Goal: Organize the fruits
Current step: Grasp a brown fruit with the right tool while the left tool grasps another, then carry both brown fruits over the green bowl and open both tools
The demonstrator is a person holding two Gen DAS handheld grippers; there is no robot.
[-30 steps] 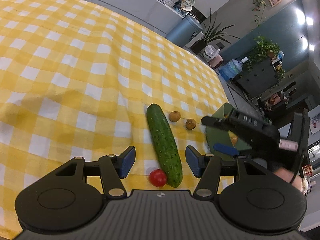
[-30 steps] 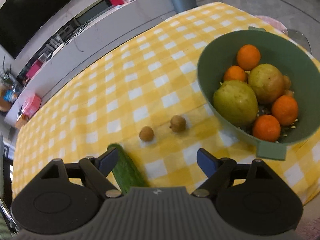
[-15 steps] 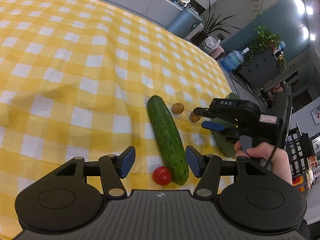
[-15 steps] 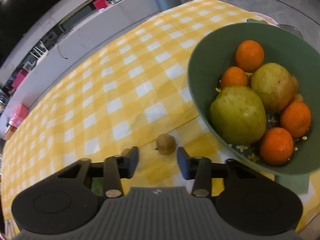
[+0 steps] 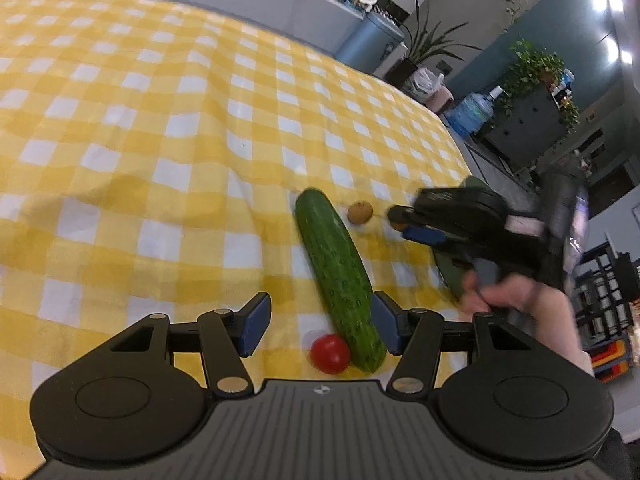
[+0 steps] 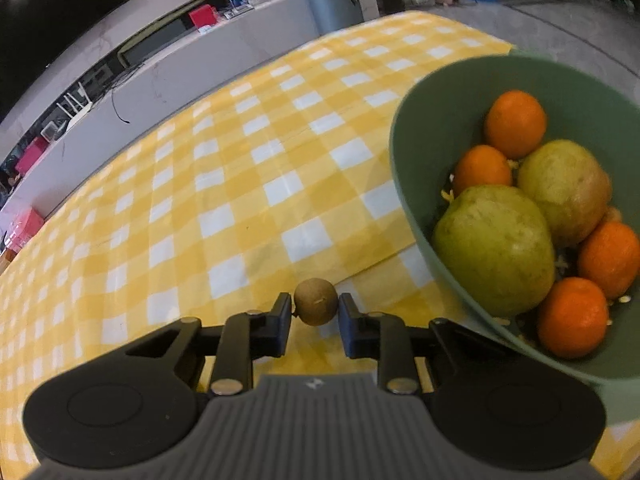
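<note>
My right gripper (image 6: 314,312) is shut on a small round brown fruit (image 6: 315,306), pinched between both blue pads just above the cloth. To its right stands a green bowl (image 6: 404,184) holding two pears (image 6: 496,256) and several oranges (image 6: 516,124). In the left wrist view my left gripper (image 5: 318,320) stands open over the near end of a cucumber (image 5: 336,272), with a small red tomato (image 5: 330,354) beside it. A second brown fruit (image 5: 360,213) lies past the cucumber. The right gripper (image 5: 400,220) shows there, held by a hand (image 5: 508,296).
A yellow and white checked cloth (image 5: 160,140) covers the table, with folds near the cucumber. The table's right edge runs just behind the green bowl (image 5: 448,272). A grey counter (image 6: 200,64) with clutter lies beyond the far edge.
My right gripper came down and forward onto the brown fruit nearest the bowl and closed on it. The left gripper stayed open over the cucumber and barely shifted.
</note>
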